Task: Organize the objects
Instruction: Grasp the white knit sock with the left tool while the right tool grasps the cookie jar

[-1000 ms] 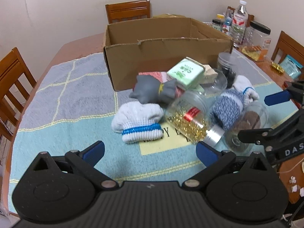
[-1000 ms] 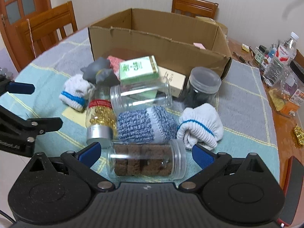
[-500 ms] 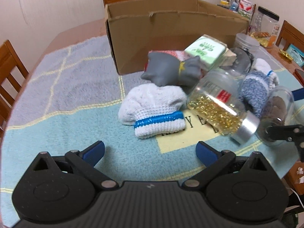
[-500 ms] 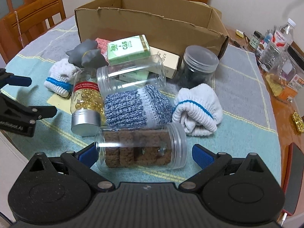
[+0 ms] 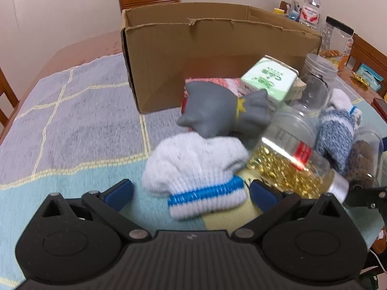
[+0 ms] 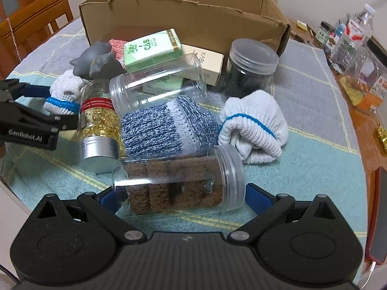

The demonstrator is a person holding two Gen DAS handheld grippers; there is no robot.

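Note:
My left gripper (image 5: 191,191) is open, its fingers on either side of a white sock roll with a blue band (image 5: 196,178). My right gripper (image 6: 180,197) is open around a clear jar of brown blocks (image 6: 179,183) lying on its side. Between them lie a jar of gold beads with a silver lid (image 6: 100,123), a blue-and-white knit roll (image 6: 167,126), an empty clear jar (image 6: 157,82), a grey toy (image 5: 217,108), a green box (image 6: 152,47) and a second white sock roll (image 6: 251,125). An open cardboard box (image 5: 217,48) stands behind.
A dark jar with a clear lid (image 6: 250,67) stands by the cardboard box. Bottles and jars (image 6: 350,38) crowd the table's right side. Wooden chairs (image 6: 33,21) stand around the table. A striped cloth (image 5: 72,120) covers the table.
Both grippers have moved forward and down: the left now straddles the white sock roll, the right now straddles the brown-block jar. Both stay open.

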